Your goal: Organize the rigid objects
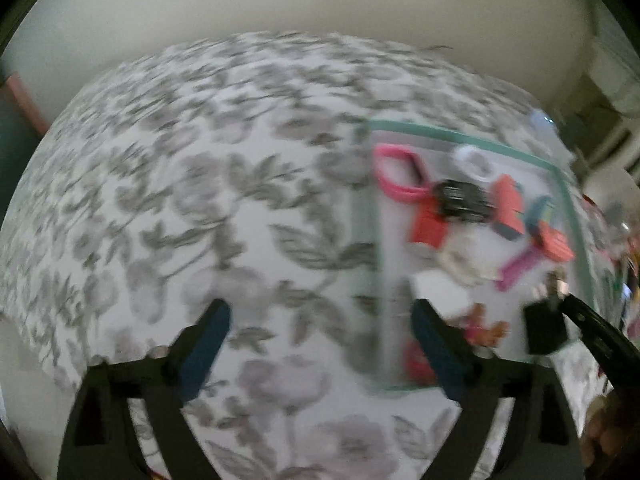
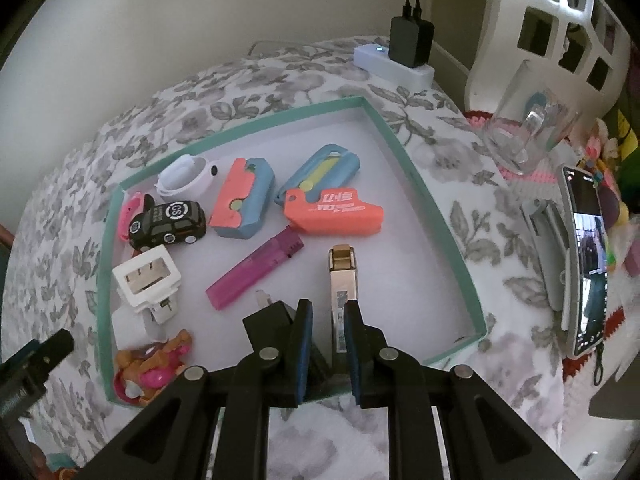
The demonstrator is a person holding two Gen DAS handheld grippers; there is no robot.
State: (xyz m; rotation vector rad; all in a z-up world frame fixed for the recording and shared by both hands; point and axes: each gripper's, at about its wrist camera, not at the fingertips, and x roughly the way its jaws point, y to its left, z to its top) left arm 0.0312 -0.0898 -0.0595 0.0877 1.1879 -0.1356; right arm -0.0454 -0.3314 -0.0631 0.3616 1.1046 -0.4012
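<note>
A teal-rimmed tray (image 2: pixel 420 184) with a white floor lies on the flowered cloth. My right gripper (image 2: pixel 328 308) hangs over its near edge, shut on a slim silver lighter with a gold cap (image 2: pixel 341 268). A black plug (image 2: pixel 272 316) sits against the outside of one finger. In the tray lie a black toy car (image 2: pixel 168 220), a purple lighter (image 2: pixel 256 268), a white adapter (image 2: pixel 146 276) and coral-and-blue pieces (image 2: pixel 240 200). My left gripper (image 1: pixel 320 308) stands wide open and holds nothing, over bare cloth to the left of the tray (image 1: pixel 460 136). The left wrist view is blurred.
A white power strip with a black charger (image 2: pixel 412 40) sits at the table's far corner. To the right of the tray stand a clear glass (image 2: pixel 528 128) and an upright phone (image 2: pixel 588 264). A toy figure (image 2: pixel 152 364) fills the tray's near left corner.
</note>
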